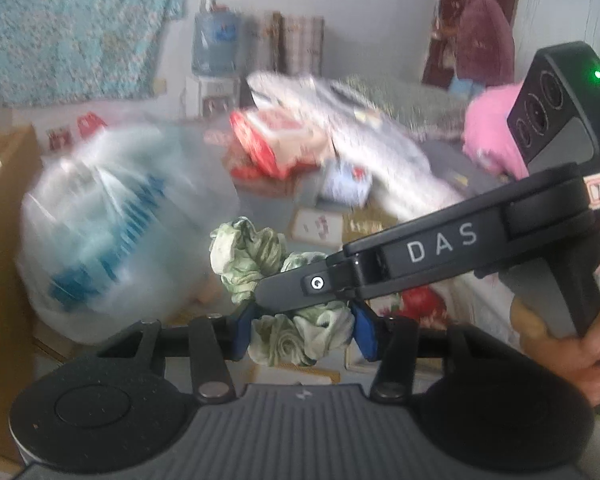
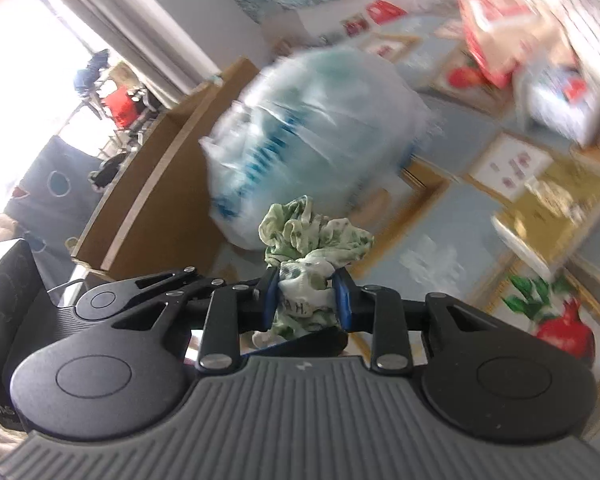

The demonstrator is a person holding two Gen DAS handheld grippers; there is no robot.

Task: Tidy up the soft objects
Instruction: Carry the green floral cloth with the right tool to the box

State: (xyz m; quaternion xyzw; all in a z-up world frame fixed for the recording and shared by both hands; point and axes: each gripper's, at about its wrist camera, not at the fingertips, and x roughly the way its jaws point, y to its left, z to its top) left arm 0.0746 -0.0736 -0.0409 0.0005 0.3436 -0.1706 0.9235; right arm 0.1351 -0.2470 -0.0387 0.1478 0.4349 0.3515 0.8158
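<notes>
A crumpled green-and-white floral cloth (image 1: 248, 256) hangs in the air, held from two sides. In the left wrist view my left gripper (image 1: 302, 334) is shut on the cloth's lower bunch, with the blue pads pressing both sides. The right gripper comes in from the right; one black finger (image 1: 300, 284) lies across the cloth. In the right wrist view my right gripper (image 2: 306, 300) is shut on another bunch of the same cloth (image 2: 316, 236), which puffs out above the pads. A hand (image 1: 572, 356) holds the right gripper's handle.
A clear plastic bag (image 1: 116, 232) (image 2: 320, 128) of blue-and-white items lies behind the cloth, beside a cardboard box (image 2: 160, 184). Red and white packages (image 1: 272, 140) and a pink soft thing (image 1: 488, 132) are piled further back. A person (image 1: 484, 40) stands at the far wall.
</notes>
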